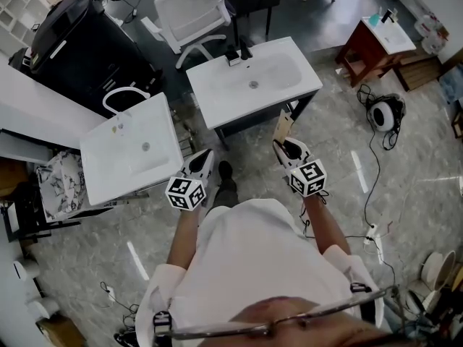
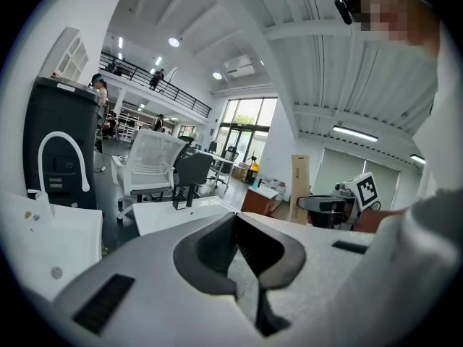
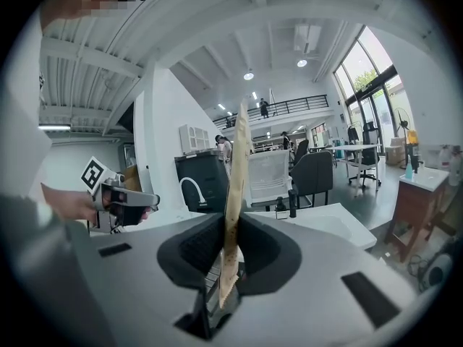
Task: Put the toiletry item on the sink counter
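My right gripper (image 1: 284, 144) is shut on a flat tan toiletry packet (image 1: 283, 127), which stands upright and edge-on between the jaws in the right gripper view (image 3: 233, 194). The packet hangs just in front of the near edge of the white sink counter (image 1: 211, 96), which carries a black faucet (image 1: 235, 55). To the left, my left gripper (image 1: 206, 156) is held level with it, jaws together and nothing between them (image 2: 249, 248). In the left gripper view the packet (image 2: 299, 186) shows off to the right.
A second white sink counter (image 1: 105, 161) with a white loop faucet (image 1: 123, 96) stands at the left. Behind are a white office chair (image 1: 192, 9) and a dark cabinet (image 1: 79, 49). A small wooden stand (image 1: 376, 45) and a round device with cables (image 1: 383, 114) are at the right.
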